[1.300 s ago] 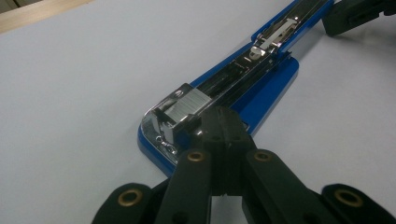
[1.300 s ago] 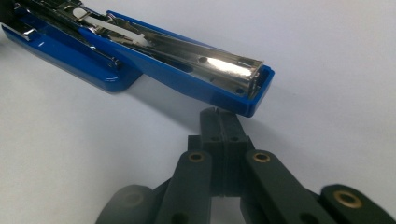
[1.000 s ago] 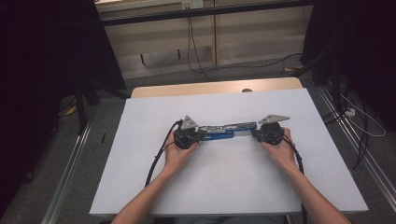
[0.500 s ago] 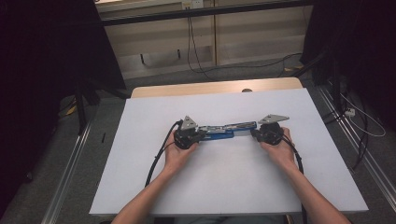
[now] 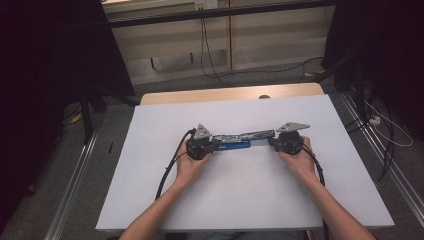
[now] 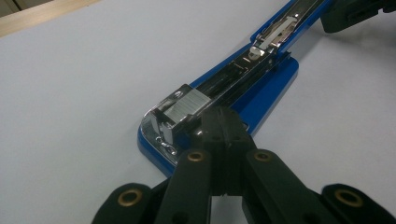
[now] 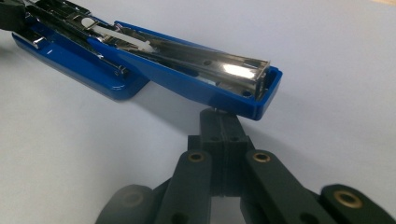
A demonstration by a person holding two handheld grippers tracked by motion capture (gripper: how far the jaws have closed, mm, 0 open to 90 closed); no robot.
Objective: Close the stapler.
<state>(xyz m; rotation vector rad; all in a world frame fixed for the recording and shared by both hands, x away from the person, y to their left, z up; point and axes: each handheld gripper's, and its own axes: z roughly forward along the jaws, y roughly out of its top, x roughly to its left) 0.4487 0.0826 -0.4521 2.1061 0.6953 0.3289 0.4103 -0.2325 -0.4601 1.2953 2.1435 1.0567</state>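
Near edge of the white table (image 5: 240,200) crossed by two forearms coming in from the bottom, with wide bare surface on both sides of them. Left hand (image 5: 192,162) wrapped around the left gripper (image 5: 212,145), right hand (image 5: 299,156) around the right gripper (image 5: 272,141), the two pointing inward at each other. Black cables looping back from both toward the near edge.

Between them, lying across the middle of the table: a blue stapler (image 5: 240,140) swung fully open, base and top arm stretched out in one long line, metal insides facing up.

Left gripper (image 6: 223,133) with jaws pressed together, tips resting on the base end of the stapler (image 6: 219,98), beside the shiny metal staple channel; nothing seen caught between them. Right gripper (image 7: 224,130) likewise clenched, tips tucked just under the blue tip of the raised top arm (image 7: 187,70), touching or nearly so; cannot tell whether anything is pinched.

Open white surface all around the stapler, well apart from every edge. Farther on, a strip of bare wood (image 5: 230,95) along the far edge, then grey floor (image 5: 250,77) with cables and a pale wall panel behind.
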